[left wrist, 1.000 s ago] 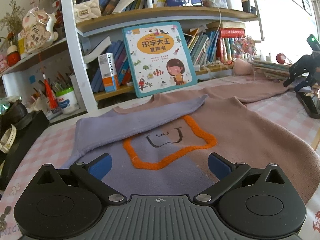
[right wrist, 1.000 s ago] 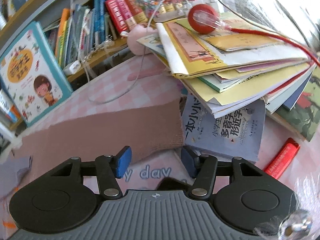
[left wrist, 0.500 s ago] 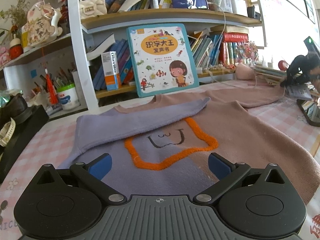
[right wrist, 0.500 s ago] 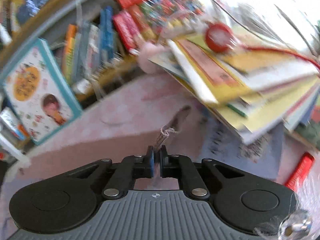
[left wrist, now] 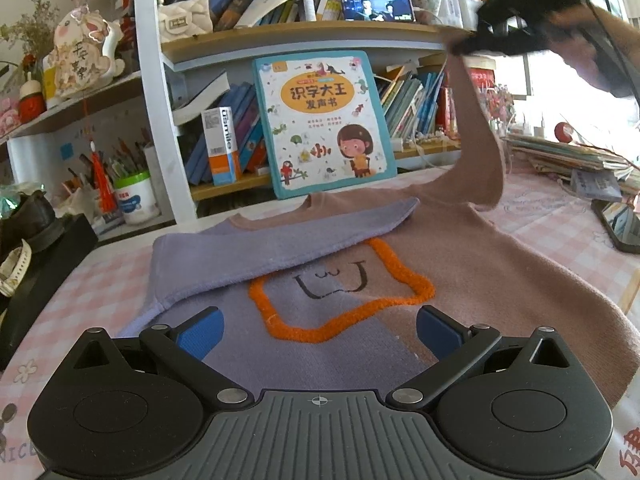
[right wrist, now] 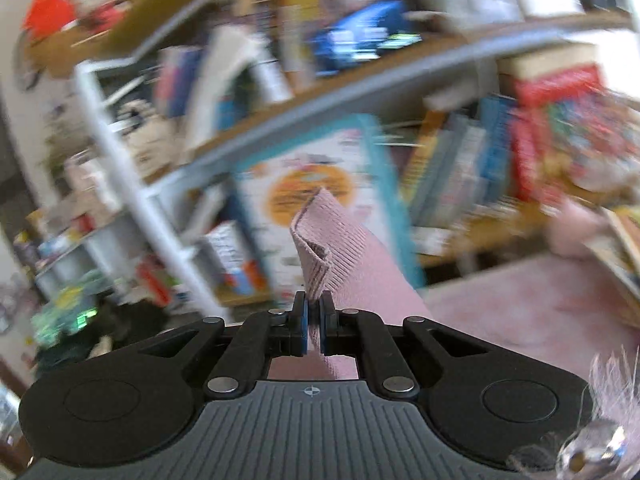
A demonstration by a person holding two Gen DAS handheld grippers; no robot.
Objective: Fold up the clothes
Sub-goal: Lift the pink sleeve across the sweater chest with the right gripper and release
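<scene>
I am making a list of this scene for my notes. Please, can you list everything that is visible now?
sweater: 1, pink and purple, flat on table
pink sleeve: 1, lifted in air
purple sleeve: 1, folded across sweater
picture book: 1, teal border, leaning on shelf
table: 1, pink checked
book pile: 1, right side
phone: 1, black, right edge
left claw: open, above sweater hem
right claw: shut on pink sleeve

Sweater [left wrist: 460, 264] pink and lilac (orange outline).
</scene>
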